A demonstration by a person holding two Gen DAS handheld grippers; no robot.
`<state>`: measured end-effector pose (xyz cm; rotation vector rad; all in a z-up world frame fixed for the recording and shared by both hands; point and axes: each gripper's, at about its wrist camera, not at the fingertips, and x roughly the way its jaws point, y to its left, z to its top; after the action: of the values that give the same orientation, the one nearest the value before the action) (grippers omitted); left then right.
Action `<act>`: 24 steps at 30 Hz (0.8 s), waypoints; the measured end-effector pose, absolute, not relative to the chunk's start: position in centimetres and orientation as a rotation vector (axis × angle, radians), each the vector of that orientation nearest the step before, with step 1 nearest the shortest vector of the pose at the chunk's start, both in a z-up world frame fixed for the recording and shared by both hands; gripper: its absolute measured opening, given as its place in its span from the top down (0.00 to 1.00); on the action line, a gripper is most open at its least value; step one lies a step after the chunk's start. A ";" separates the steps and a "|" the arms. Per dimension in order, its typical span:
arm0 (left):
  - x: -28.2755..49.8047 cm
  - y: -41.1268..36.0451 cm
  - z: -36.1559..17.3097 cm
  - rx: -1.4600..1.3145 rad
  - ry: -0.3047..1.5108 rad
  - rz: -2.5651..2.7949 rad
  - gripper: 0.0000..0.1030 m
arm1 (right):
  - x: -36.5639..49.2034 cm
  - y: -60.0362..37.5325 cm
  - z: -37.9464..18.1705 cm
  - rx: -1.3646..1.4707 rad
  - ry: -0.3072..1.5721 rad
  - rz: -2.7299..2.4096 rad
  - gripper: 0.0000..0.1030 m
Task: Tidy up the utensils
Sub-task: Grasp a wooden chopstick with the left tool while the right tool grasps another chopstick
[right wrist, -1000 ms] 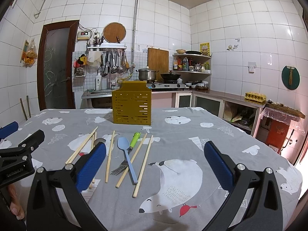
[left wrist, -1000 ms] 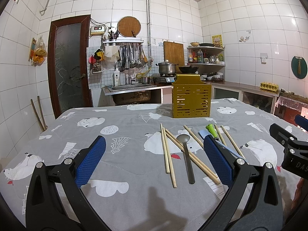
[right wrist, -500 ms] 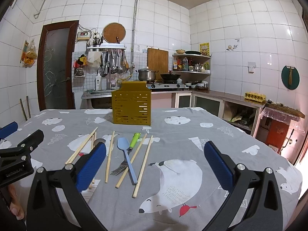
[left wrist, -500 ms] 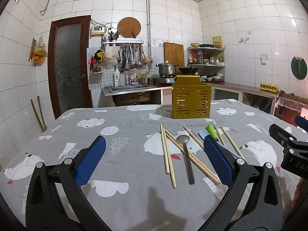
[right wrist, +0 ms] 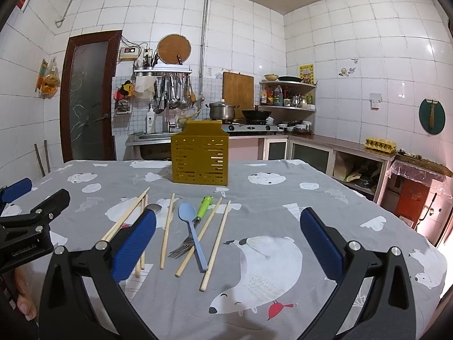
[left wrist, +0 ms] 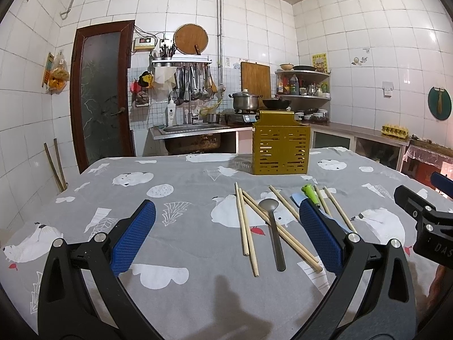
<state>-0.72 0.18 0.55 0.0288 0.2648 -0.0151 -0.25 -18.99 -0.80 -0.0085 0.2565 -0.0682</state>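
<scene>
Currently left view: left gripper point(left wrist: 226, 233) released, above bench point(left wrist: 175, 187); chopsticks point(left wrist: 245, 226), grey spoon point(left wrist: 273, 226) before yellow holder point(left wrist: 280, 150). Right view: right gripper point(right wrist: 228, 236) released; blue spoon point(right wrist: 192, 232), fork point(right wrist: 195, 226) between chopsticks.

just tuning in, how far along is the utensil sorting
Nothing looks done: the yellow holder shows no utensil sticking out. Nothing is in hand; the left gripper and right gripper are open. Left: the chopsticks, blue spoon, fork and grey spoon lie on the tablecloth.
</scene>
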 end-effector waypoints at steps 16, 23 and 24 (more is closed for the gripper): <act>4.2 0.8 2.7 0.042 0.384 -0.038 0.05 | 6.3 -21.0 1.6 0.062 0.381 -0.067 0.04; 10.3 0.8 2.8 0.068 0.470 -0.067 0.05 | 12.1 -21.4 0.7 0.036 0.493 -0.090 0.04; 11.5 0.8 2.5 0.072 0.481 -0.064 0.05 | 13.0 -21.6 0.4 0.040 0.509 -0.089 0.04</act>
<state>11.50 0.79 2.51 0.0720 0.4809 -0.0638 12.99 -21.58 0.39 0.0401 0.5088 -0.0890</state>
